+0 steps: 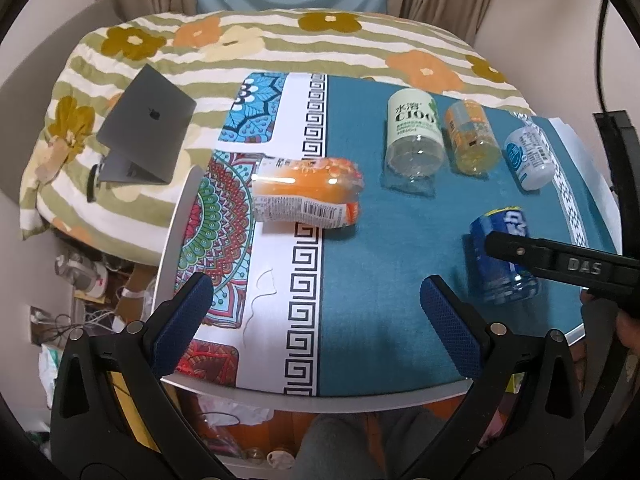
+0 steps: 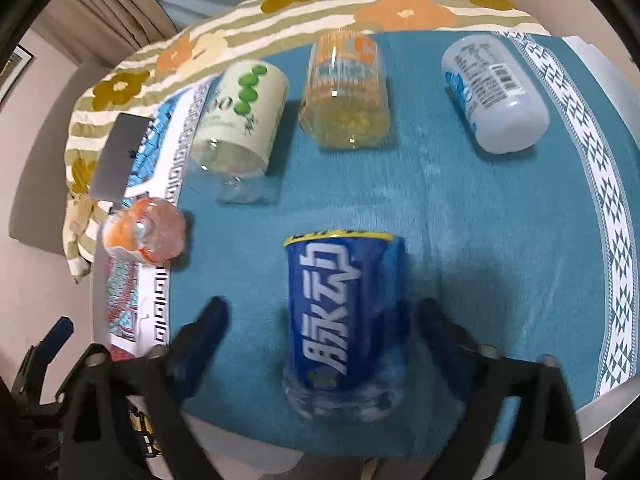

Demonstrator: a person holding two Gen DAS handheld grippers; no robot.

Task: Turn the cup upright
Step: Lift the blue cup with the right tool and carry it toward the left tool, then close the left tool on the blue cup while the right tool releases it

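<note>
Several cups cut from plastic bottles lie on their sides on a teal cloth (image 1: 380, 240). A blue-labelled cup (image 2: 340, 320) (image 1: 500, 256) lies between the open fingers of my right gripper (image 2: 320, 320), apart from both pads. My right gripper shows in the left wrist view as a black finger (image 1: 540, 256) over that cup. My left gripper (image 1: 316, 308) is open and empty above the table's near edge. An orange cup (image 1: 308, 190) (image 2: 144, 236) lies ahead of it.
At the back lie a pale green-labelled cup (image 1: 414, 132) (image 2: 236, 120), an orange-yellow cup (image 1: 472, 140) (image 2: 344, 96) and a white cup (image 1: 528, 156) (image 2: 492, 96). A grey laptop (image 1: 144, 128) rests on the flowered bedding (image 1: 280, 40) to the left. The table's near edge (image 1: 360, 400) is close.
</note>
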